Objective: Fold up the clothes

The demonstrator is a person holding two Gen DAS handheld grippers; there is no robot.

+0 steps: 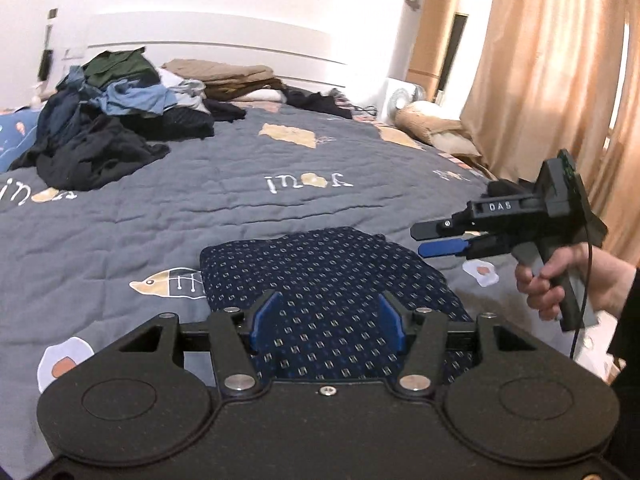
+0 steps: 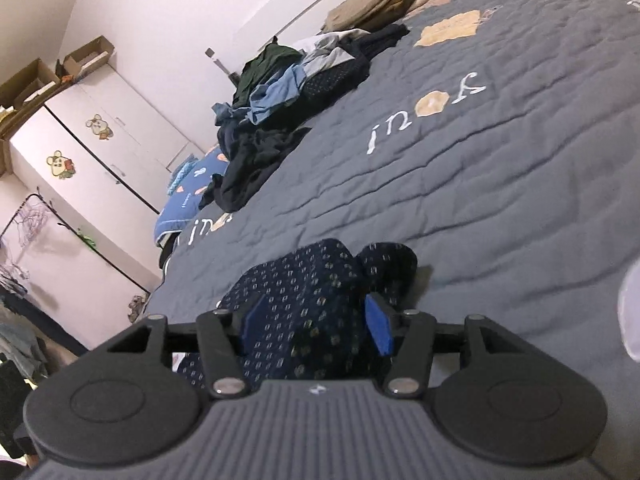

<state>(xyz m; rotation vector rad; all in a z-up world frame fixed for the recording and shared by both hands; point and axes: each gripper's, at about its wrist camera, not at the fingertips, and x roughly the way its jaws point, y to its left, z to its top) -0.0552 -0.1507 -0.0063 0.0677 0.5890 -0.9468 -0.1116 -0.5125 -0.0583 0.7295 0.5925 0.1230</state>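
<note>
Navy cloth with a small pale square print, the folded garment (image 1: 320,276) lies flat on the grey quilted bedspread (image 1: 200,200), straight ahead of and below the left gripper (image 1: 326,316). That gripper's blue pads (image 1: 266,316) stand apart at a middling width, with nothing pinched between them. To its right, raised off the bed, the right gripper (image 1: 430,240) is held by a hand (image 1: 560,280); its jaws are parted too, and in its own view the blue pads (image 2: 380,328) sit either side of the garment without pressing it. Far ahead and to the left of the left gripper is a heap of unfolded clothes (image 1: 112,120), with a tan folded stack (image 1: 236,78) beyond it by the white headboard (image 1: 220,36)
</note>
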